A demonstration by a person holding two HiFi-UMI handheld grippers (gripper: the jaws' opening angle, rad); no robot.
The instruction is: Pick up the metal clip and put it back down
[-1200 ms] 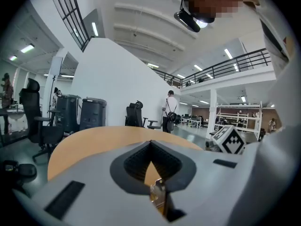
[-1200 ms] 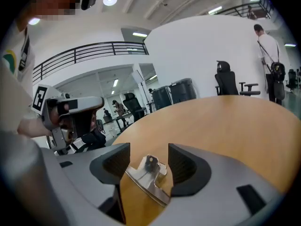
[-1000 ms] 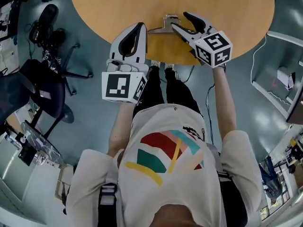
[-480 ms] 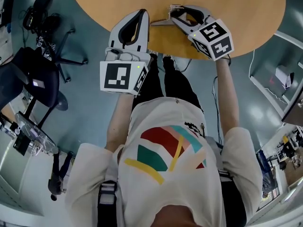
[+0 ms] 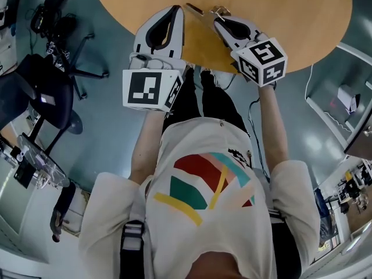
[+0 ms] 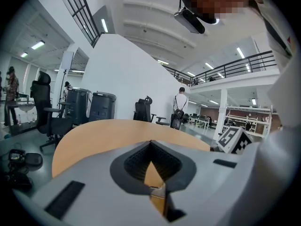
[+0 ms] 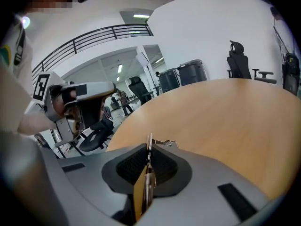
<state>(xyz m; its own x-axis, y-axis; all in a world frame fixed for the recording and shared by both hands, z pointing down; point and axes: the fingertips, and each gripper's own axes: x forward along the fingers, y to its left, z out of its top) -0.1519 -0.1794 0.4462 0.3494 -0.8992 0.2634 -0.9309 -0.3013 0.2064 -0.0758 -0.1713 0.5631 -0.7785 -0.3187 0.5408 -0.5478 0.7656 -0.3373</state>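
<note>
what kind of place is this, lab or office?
Probably a big open-plan lab or workshop hall rather than a plain office: a high ceiling with a railed mezzanine, office chairs scattered around, and a round wooden table on a bare grey floor.

the head view looks steeply down from above the person, past the shirt [image 5: 203, 185] and forearms, onto the near edge of the round surface [image 5: 302, 16]. the left tool [image 5: 174, 10] carries a camera set low and close behind its jaws, facing almost level across the surface into the hall. the right tool [image 5: 220, 21] carries the same, with more of the surface filling its frame. all three views share the surface's near edge, and each tool view catches the other tool at its side.
</note>
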